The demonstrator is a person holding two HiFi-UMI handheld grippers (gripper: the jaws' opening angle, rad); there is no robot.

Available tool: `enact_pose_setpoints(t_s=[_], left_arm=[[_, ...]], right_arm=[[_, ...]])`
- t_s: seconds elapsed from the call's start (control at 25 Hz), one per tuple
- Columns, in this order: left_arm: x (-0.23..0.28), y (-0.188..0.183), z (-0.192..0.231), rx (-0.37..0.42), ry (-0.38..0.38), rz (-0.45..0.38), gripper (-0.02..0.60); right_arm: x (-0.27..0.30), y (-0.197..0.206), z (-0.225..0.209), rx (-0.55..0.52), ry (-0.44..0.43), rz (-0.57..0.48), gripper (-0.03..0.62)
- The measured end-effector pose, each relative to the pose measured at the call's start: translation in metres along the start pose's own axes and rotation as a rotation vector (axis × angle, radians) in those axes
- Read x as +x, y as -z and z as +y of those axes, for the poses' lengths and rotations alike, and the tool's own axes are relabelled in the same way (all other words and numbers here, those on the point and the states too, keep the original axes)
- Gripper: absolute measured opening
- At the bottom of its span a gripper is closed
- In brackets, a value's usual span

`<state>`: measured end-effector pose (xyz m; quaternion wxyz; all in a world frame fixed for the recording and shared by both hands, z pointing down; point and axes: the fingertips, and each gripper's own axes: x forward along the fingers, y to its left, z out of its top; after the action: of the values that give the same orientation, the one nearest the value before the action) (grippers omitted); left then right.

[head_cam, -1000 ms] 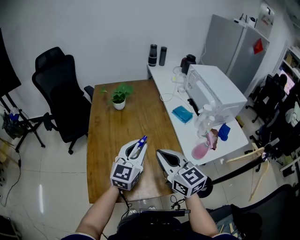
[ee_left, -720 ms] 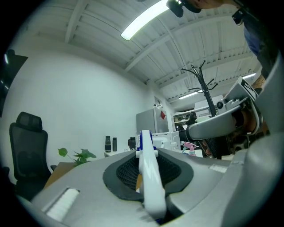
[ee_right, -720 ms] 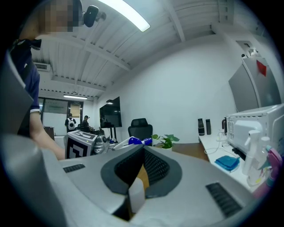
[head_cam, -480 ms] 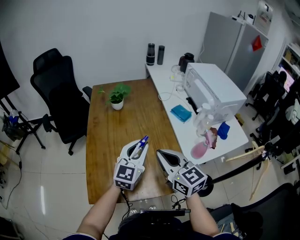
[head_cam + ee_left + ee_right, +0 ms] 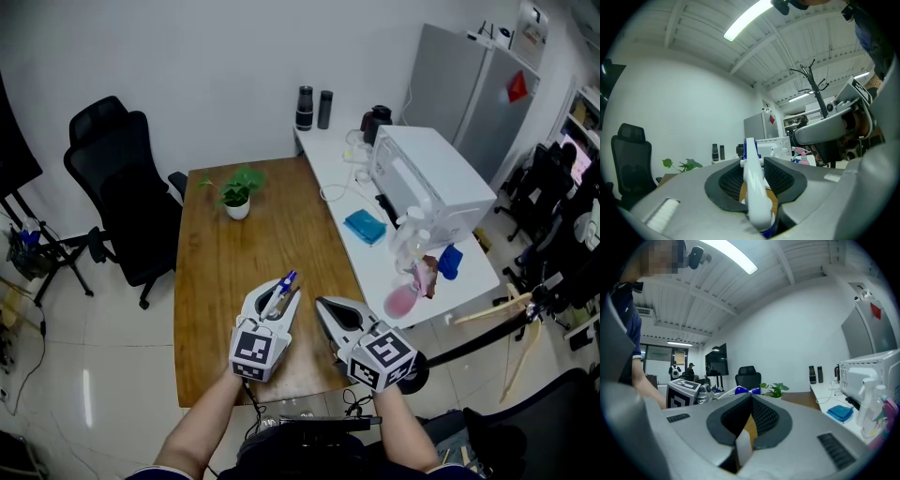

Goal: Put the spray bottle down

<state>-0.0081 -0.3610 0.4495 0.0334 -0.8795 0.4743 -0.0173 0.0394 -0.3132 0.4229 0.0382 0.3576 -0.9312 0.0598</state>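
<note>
Left gripper first: its jaws are opening right now, and the spray bottle is between them. It's white with a blue nozzle, and it runs lengthwise down the slot with the nozzle end poking out past the tips, away from the person. In the left gripper view there's a sliver of wood showing between the bottle and the right-hand pad, so the pads don't look clamped on it. I honestly can't tell whether the bottle rests on the table or just lies in the gripper.

The right gripper sits just beside the left one, tips closed together, nothing in it. Both point roughly level across the near end of the wooden table, so that's where the bottle is too: near edge, close to the person.

Further out, a small potted plant stands at the far end of the wood, well away from the grippers. A black office chair is off to the left. To the right runs a white counter with a blue cloth, a big white appliance and a pink bottle near its front edge. Two dark flasks stand at its far end by the wall.
</note>
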Motion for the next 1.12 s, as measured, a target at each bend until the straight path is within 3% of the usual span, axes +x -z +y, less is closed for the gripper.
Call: enact_pose_setpoints(t_s=[0.84, 1.12], left_arm=[[-0.021, -0.001, 0.009, -0.041, -0.025, -0.004, 0.296], [-0.015, 0.003, 0.017, -0.060, -0.043, 0.020, 0.302]], right_arm=[[0.002, -0.003, 0.010, 0.003, -0.003, -0.011, 0.011], [-0.001, -0.005, 0.016, -0.002, -0.004, -0.017, 0.011]])
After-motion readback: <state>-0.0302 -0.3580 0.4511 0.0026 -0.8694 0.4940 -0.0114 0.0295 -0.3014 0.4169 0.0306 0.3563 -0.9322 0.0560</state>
